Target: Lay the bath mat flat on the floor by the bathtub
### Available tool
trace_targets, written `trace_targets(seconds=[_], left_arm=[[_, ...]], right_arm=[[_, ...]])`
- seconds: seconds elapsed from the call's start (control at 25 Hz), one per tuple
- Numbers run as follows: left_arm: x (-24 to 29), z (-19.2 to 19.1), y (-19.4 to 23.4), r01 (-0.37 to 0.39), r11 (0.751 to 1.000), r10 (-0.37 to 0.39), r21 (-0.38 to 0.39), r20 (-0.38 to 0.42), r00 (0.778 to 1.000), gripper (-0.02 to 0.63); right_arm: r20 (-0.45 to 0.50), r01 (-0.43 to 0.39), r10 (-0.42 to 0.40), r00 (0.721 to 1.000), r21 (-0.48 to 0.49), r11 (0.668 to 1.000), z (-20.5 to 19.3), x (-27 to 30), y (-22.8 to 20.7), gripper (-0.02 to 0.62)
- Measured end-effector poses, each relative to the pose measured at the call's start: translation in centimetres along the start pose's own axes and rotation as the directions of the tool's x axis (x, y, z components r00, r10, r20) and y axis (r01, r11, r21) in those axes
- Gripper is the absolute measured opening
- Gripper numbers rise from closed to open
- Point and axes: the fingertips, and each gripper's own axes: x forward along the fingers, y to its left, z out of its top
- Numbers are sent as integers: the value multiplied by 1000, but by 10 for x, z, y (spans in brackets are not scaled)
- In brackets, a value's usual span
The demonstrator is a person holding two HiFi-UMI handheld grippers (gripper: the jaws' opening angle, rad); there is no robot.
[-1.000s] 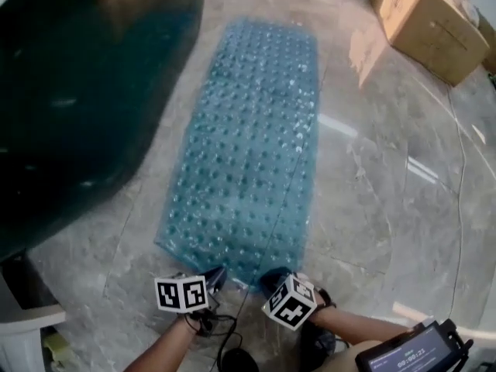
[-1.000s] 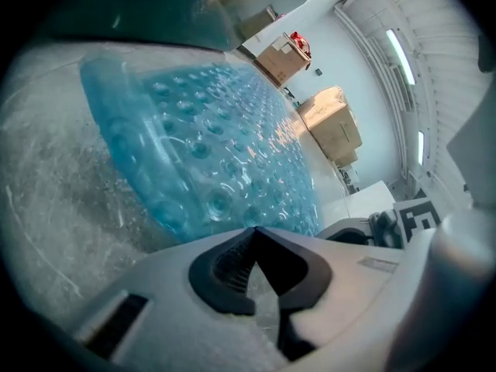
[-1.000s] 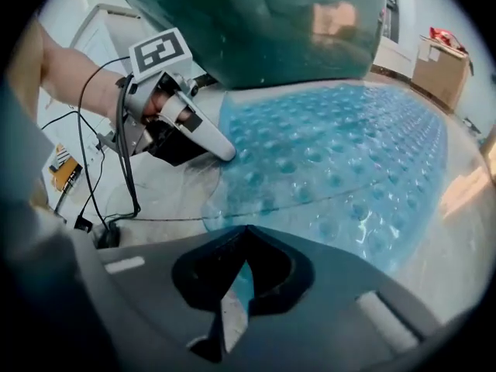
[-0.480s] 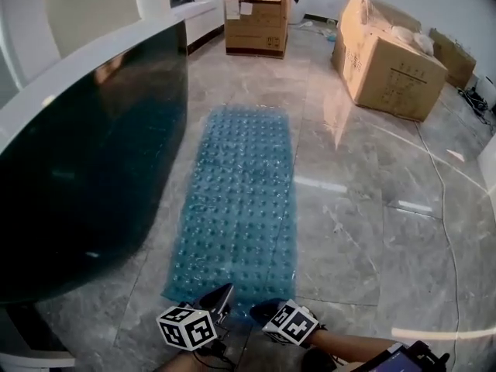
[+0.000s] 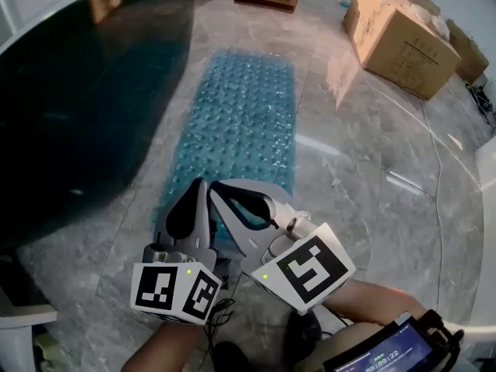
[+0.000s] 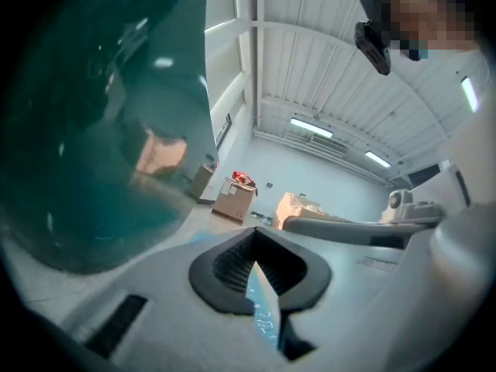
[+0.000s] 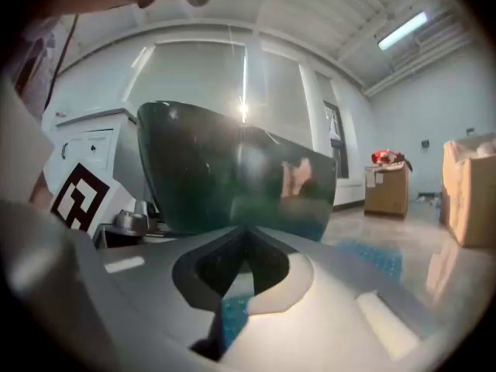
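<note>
Blue see-through bath mat [image 5: 240, 122] is down on the grey marble floor [image 5: 364, 208] now, stretched out long and flat right alongside the dark green bathtub [image 5: 77, 107]. Its far short edge points toward the cardboard boxes [image 5: 407, 33]. What just changed: a second ago both grippers were low at the mat's near short edge, and now they've come up off it and sit level in front of the person. The left gripper [image 5: 195, 196] and right gripper [image 5: 225, 192] are side by side, both with their fingers pressed together and nothing pinched between them. The bit of blue you can catch under each pair of jaws looks like the mat down on the floor, not something they're carrying. The mat itself doesn't seem to have shifted when they let go, no fold or lifted edge that I can see. To be fair, its near edge is mostly hidden behind the grippers from up top, so I can't vouch for those corners. My read is the laying-out is basically done and this is the pull-away. If anything's left, it's a quick check that the near corners sit flat.
</note>
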Motion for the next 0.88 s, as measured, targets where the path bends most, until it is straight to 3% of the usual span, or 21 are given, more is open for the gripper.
trace_targets(seconds=[0.16, 0.32, 0.48, 0.88], left_arm=[[-1, -8, 2, -36, 998, 38, 53, -38, 999, 3], [-5, -4, 7, -88, 985, 92, 150, -20, 996, 3], [-7, -4, 1, -101, 966, 107, 239, -9, 994, 5], [-6, -2, -12, -98, 961, 97, 257, 16, 995, 5]], right_arm=[[13, 54, -54, 998, -19, 998, -10, -2, 0, 8], [-37, 68, -68, 997, 20, 997, -20, -6, -9, 8], [-16, 91, -90, 996, 17, 996, -15, -10, -14, 8], [-15, 85, -84, 996, 18, 996, -16, -13, -17, 6]])
